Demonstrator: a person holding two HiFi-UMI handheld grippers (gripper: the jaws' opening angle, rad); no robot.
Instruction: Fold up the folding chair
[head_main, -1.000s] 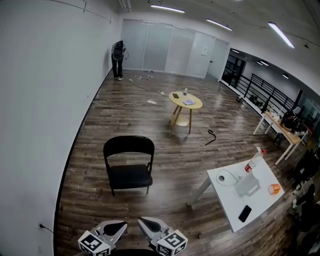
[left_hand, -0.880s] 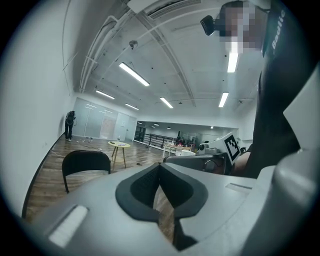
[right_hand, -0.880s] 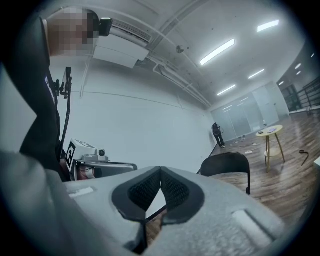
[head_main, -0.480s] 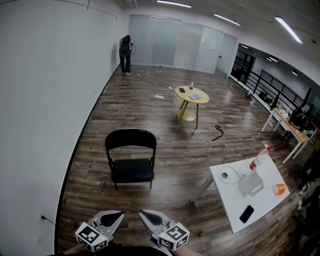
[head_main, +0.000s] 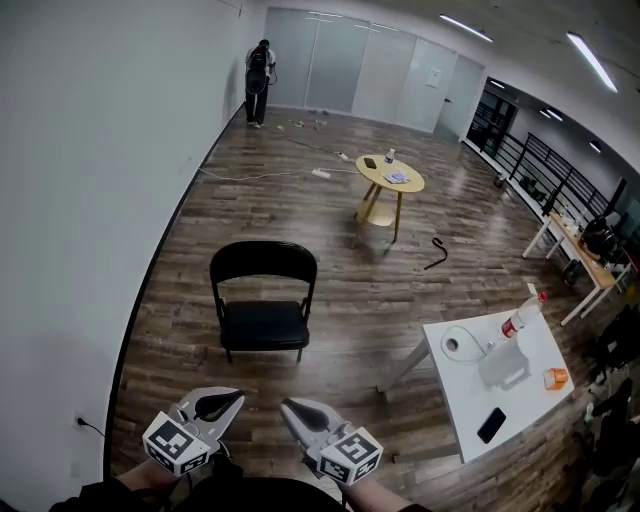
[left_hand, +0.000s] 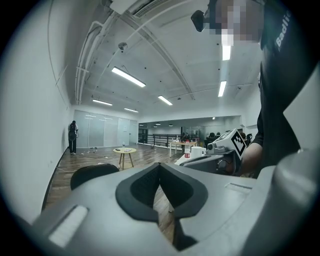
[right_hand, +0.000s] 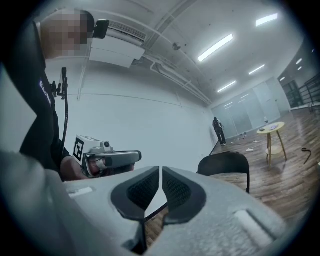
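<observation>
The folding chair (head_main: 262, 300) stood open on the wood floor (head_main: 340, 310) near the white wall (head_main: 90, 200), well ahead of us; our left gripper (head_main: 232, 397) and right gripper (head_main: 290, 407) had jaws closed on nothing.

The head camera looks forward and steeply down from above the left gripper (head_main: 232, 398) and right gripper (head_main: 290, 408), which sit at its bottom edge, and takes in most of the dark wood-plank floor (head_main: 340, 310). Each gripper view looks out low and roughly level, from close behind its own jaws. The two views cross, each catching the other gripper at its side. All three views share the black metal folding chair (head_main: 262, 300), the round yellow wooden side table (head_main: 391, 178) and the dark-clothed person (head_main: 260, 68) standing by the far frosted-glass wall (head_main: 345, 65).
</observation>
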